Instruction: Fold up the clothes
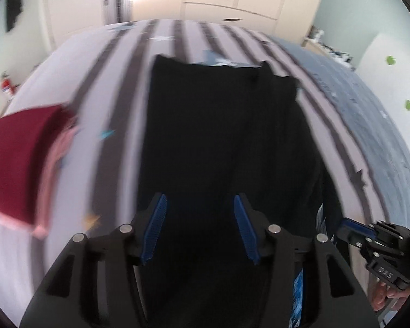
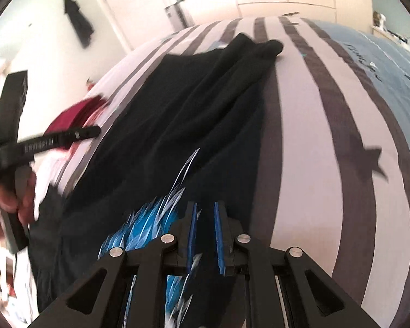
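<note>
The black garment (image 1: pixel 221 125) lies lengthwise on the striped bed (image 1: pixel 101 87) — the left gripper (image 1: pixel 199 229) hovers unclenched above its near end, the right gripper (image 2: pixel 206 235) clenches its near edge.

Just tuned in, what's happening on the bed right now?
A person is folding a black garment with a blue print, spread on the striped bed cover. The left tool hangs open above the cloth, gripping nothing. The right tool looks nearly shut at the garment's near edge. A dark red garment lies at the left.
</note>
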